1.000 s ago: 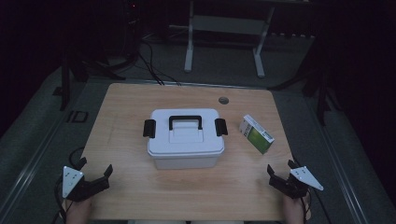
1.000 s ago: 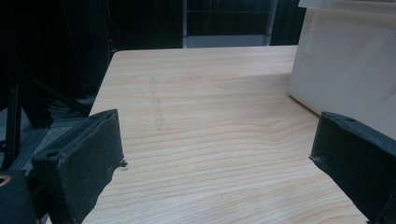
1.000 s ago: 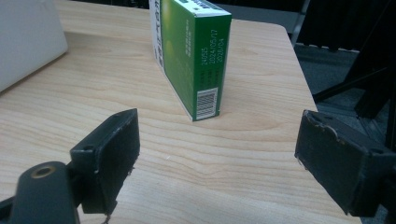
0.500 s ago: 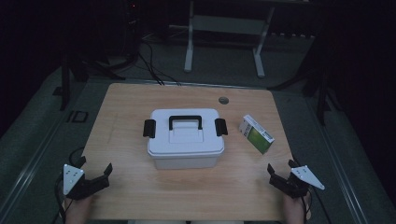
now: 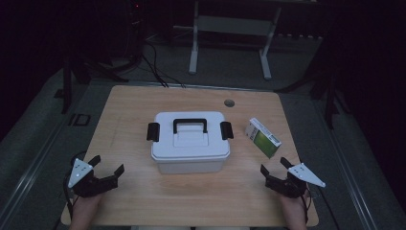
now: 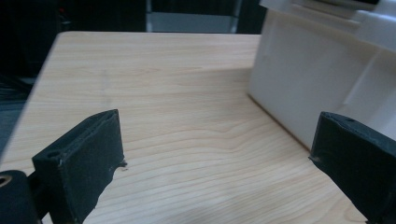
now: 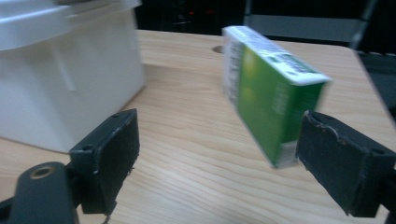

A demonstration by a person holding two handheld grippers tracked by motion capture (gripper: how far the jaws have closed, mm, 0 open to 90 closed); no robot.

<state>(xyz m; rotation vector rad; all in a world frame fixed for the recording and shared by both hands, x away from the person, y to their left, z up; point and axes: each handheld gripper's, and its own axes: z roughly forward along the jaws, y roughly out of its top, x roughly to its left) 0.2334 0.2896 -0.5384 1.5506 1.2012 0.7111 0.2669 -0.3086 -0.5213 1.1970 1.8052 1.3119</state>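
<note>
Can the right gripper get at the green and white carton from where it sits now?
Probably yes. The right gripper is open, and the green and white carton stands just ahead of it on bare table, apart from the white storage box. Nothing lies between them.

A: How does the left gripper [image 5: 106, 168] sit?
B: Low at the near left, held in a hand [image 5: 84, 211], jaws spread wide with nothing between them.
A: And the right gripper [image 5: 275, 171]?
B: Near right, in the other hand [image 5: 294, 213], jaws equally wide, gripping nothing.
</note>
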